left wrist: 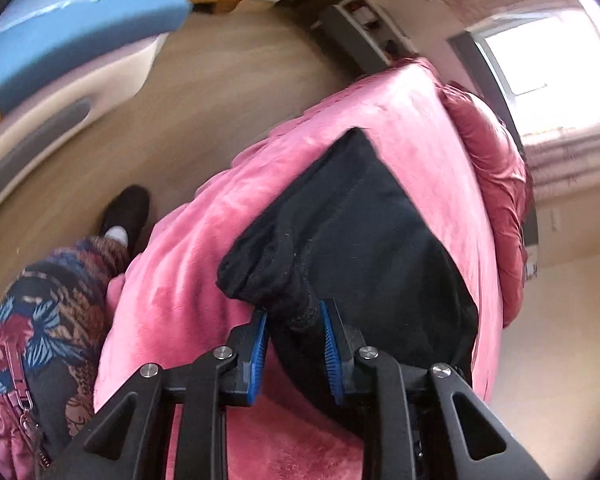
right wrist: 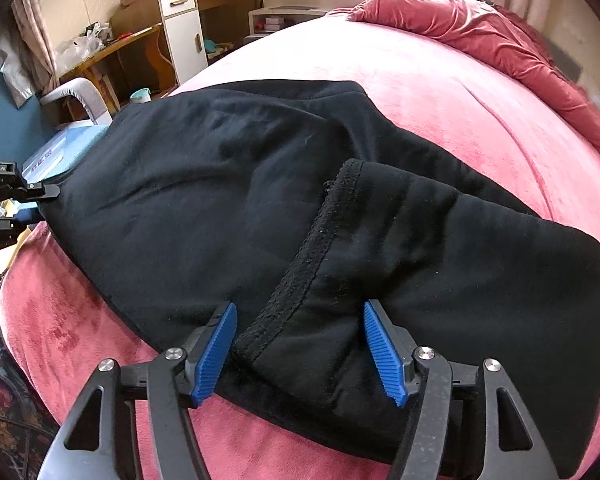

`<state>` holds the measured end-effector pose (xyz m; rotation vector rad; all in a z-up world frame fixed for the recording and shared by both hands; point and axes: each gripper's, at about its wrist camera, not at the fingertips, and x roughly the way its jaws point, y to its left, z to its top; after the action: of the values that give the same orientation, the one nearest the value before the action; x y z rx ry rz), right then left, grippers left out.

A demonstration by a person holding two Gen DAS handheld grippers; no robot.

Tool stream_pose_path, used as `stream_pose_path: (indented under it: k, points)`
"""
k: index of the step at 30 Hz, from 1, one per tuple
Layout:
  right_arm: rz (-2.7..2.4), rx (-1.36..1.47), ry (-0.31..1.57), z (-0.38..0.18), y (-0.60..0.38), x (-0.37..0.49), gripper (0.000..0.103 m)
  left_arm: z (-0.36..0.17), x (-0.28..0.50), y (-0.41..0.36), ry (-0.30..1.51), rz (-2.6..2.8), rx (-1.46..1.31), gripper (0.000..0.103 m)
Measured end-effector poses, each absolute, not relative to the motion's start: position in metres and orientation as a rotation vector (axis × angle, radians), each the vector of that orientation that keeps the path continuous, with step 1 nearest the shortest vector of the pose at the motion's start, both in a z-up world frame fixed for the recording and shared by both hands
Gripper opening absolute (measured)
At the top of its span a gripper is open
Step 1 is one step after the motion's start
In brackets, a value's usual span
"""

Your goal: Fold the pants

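Left wrist view: the left gripper [left wrist: 294, 354] clamps a bunched cuff of the black pants [left wrist: 364, 232], its blue pads [left wrist: 260, 354] pinching the gathered fabric, apparently so the leg can be carried over as one layer. The pants lie on the pink blanket [left wrist: 204, 240], running from the gripper toward the blanket's far corner. The blanket's near edge drops to bare wood floor [left wrist: 204, 92], where the person's black shoe [left wrist: 126, 212] stands beside it.

Right wrist view: the right gripper [right wrist: 300, 350] stands released, jaws spread wide either side of a ribbed hem [right wrist: 320, 240] without pinching it, seemingly poised to take hold or just let go; which cannot be told. The pants [right wrist: 204, 208] sprawl across the pink blanket [right wrist: 460, 100], partly doubled, one leg lying over the body. The left gripper [right wrist: 40, 192] meets the pants' far left edge. Open blanket lies beyond the pants toward the red quilt [right wrist: 480, 28], leaving room to fold that way; the near blanket edge is close under the gripper.
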<state>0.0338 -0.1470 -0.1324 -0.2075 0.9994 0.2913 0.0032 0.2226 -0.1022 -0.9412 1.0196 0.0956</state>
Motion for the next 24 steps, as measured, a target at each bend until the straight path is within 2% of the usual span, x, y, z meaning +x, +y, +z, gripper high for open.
stream_pose_path:
  k: [9,11,12,16,19,24]
  points:
    - [0.319,-0.131,1.014,-0.126,-0.161,0.038,0.068,-0.036,0.019,0.15,0.883,-0.138,-0.515,0.019]
    - [0.333,-0.063,1.019,-0.119,-0.171,0.04,0.067,-0.024,0.02,0.124,0.852,-0.224,-0.413,0.019]
    - [0.345,-0.024,1.019,-0.115,-0.177,0.041,0.066,-0.02,0.02,0.111,0.837,-0.274,-0.367,0.012]
    - [0.402,0.162,1.007,-0.099,-0.203,0.046,0.064,-0.017,0.02,0.06,0.829,-0.42,-0.208,0.011]
    - [0.443,0.283,0.996,-0.087,-0.221,0.056,0.064,-0.026,0.026,0.044,0.872,-0.443,-0.199,0.011]
    - [0.435,0.255,1.001,-0.08,-0.221,0.067,0.064,-0.042,0.019,0.073,0.984,-0.378,-0.324,0.011]
